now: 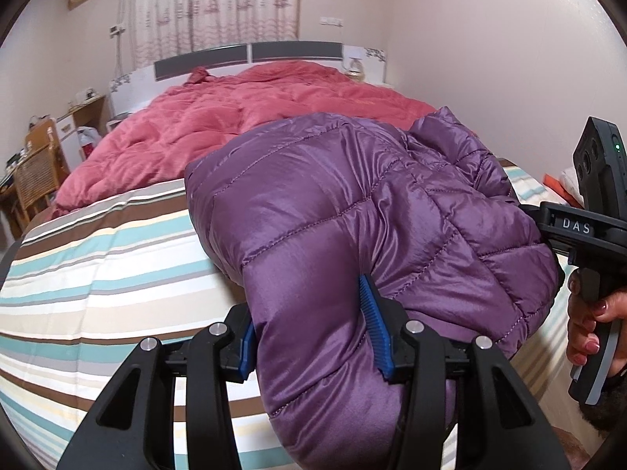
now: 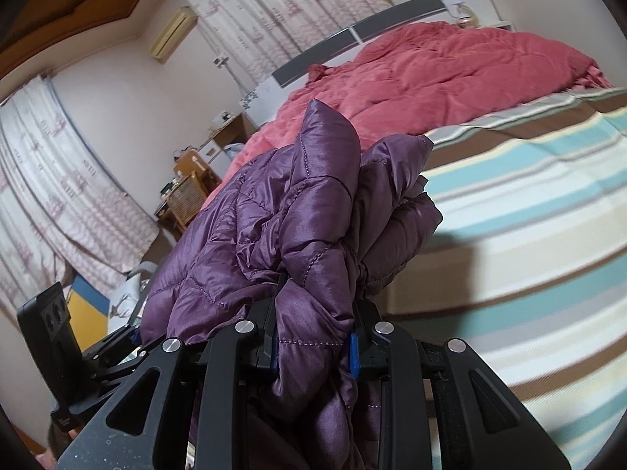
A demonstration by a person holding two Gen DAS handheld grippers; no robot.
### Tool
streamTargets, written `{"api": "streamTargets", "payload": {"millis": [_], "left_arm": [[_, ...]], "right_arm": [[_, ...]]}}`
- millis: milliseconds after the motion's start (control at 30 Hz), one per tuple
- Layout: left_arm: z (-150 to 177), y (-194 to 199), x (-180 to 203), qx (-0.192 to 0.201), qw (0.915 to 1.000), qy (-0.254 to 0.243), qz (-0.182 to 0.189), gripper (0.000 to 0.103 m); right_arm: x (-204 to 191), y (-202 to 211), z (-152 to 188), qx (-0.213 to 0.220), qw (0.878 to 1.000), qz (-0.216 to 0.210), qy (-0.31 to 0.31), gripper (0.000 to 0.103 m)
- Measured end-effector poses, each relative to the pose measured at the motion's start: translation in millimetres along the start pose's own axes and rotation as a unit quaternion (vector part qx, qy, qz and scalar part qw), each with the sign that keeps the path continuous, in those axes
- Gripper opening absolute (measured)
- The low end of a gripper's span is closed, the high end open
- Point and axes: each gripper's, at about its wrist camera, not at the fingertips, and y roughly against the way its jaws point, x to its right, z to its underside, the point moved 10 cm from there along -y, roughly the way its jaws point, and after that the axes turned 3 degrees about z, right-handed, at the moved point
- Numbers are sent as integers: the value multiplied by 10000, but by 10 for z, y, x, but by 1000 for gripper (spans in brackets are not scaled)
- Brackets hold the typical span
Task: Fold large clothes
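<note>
While both grippers, left gripper and right gripper, are clamping the purple puffer jacket above the striped bed, it's looking slippery and squishy, so pinching seams seems safest.

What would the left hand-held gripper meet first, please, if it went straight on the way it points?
The purple jacket it already grips fills its path; past that, probably the pink quilt, though depth is unclear.
</note>
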Motion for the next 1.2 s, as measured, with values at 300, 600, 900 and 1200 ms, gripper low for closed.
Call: {"api": "streamTargets", "payload": {"millis": [300, 600, 900, 1200], "left_arm": [[-87, -69, -676, 124, 9982, 336, -474, 45], [-208, -368, -1386, 269, 9933, 571, -972, 45], [-44, -875, -1760, 123, 9914, 548, -1180, 47], [146, -828, -1711, -22, 9919, 595, -1125, 56]], "right_arm": [[-455, -560, -147, -156, 9987, -356, 319, 25], [-765, -1261, -338, -203, 9961, -569, 636, 25], [-649, -1912, -280, -389, 9970, -47, 668, 27], [-523, -1822, -95, -503, 9952, 480, 692, 35]]}}
